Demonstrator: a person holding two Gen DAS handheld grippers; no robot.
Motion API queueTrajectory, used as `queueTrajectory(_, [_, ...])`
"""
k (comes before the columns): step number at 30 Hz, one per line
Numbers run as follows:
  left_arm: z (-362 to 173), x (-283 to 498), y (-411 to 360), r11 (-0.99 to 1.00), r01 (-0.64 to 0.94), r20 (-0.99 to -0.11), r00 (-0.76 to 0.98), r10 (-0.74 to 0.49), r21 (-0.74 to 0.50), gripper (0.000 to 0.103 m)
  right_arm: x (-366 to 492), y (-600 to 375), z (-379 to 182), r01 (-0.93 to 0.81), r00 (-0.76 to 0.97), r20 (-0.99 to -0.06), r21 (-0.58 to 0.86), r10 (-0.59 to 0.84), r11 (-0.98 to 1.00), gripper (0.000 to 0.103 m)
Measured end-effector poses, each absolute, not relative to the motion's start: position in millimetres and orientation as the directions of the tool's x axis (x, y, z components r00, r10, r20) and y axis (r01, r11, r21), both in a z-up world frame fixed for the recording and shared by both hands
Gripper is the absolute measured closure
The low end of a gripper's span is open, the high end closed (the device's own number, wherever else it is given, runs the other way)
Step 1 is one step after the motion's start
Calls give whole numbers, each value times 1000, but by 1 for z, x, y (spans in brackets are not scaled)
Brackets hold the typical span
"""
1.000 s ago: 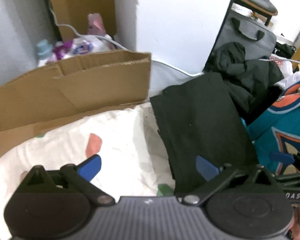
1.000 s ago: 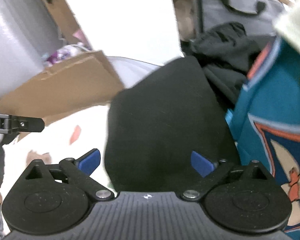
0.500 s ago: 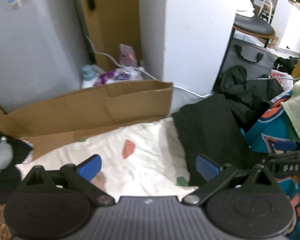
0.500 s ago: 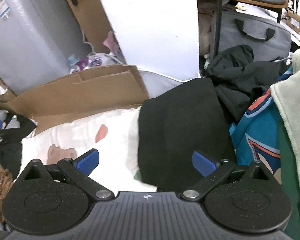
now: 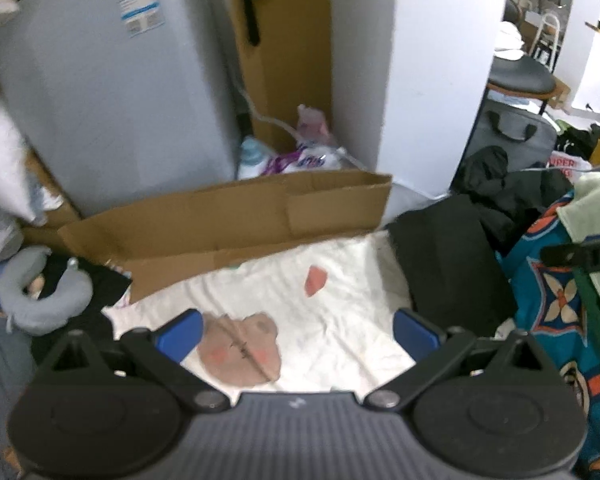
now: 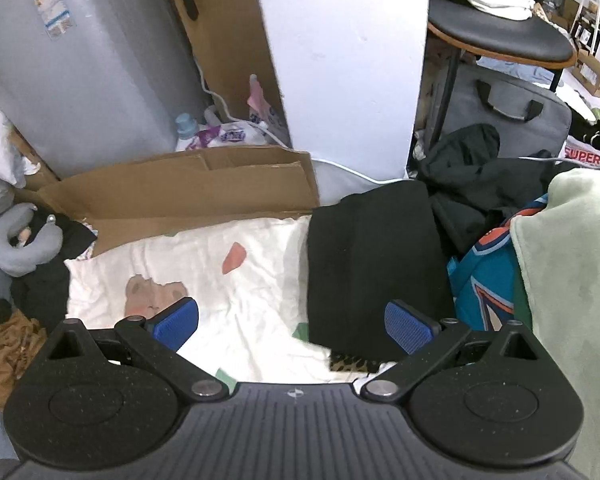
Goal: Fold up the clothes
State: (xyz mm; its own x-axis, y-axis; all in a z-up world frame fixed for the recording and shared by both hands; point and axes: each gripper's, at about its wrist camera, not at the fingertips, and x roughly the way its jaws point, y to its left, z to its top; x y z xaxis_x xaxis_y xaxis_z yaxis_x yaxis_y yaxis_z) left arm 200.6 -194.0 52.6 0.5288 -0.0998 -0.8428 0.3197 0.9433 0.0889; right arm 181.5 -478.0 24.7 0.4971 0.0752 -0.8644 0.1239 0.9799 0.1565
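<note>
A folded black garment (image 6: 374,256) lies on the right part of a white sheet (image 6: 236,292) printed with a bear and coloured shapes; it also shows in the left wrist view (image 5: 448,264). My left gripper (image 5: 298,334) is open and empty, well above the sheet (image 5: 324,320). My right gripper (image 6: 292,322) is open and empty, held above the sheet's front, with its right finger over the black garment's near edge. A pile of unfolded clothes sits at right: a teal patterned garment (image 6: 484,280), a pale green fleece (image 6: 572,264) and crumpled black clothing (image 6: 472,176).
A flattened cardboard box (image 6: 188,192) stands behind the sheet, with a grey appliance (image 6: 88,68) and a white pillar (image 6: 348,52) beyond. A grey neck pillow (image 6: 20,248) lies at left. A stool (image 6: 500,40) and grey bag (image 6: 508,112) stand at back right.
Both grippers have pulled back and up from the black garment, so more of the sheet and room shows. The garment stays folded on the sheet. Both stay open.
</note>
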Motion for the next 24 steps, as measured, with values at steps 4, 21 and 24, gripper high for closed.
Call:
queueTrajectory(4, [66,188,-158,954,279,-830,553,-69,106,1,171,-452,51,127,490,-869,151,70,980,1])
queueTrajectory(21, [64,111,-38,993,69,-794,607,34,96,1,95,-334,70,-32,549,-830,99,100,995,1])
queueTrajectory(24, [52,96,-36,993,58,-797,603,45,100,1,79,-316,61,-64,557,-824,80,102,995,1])
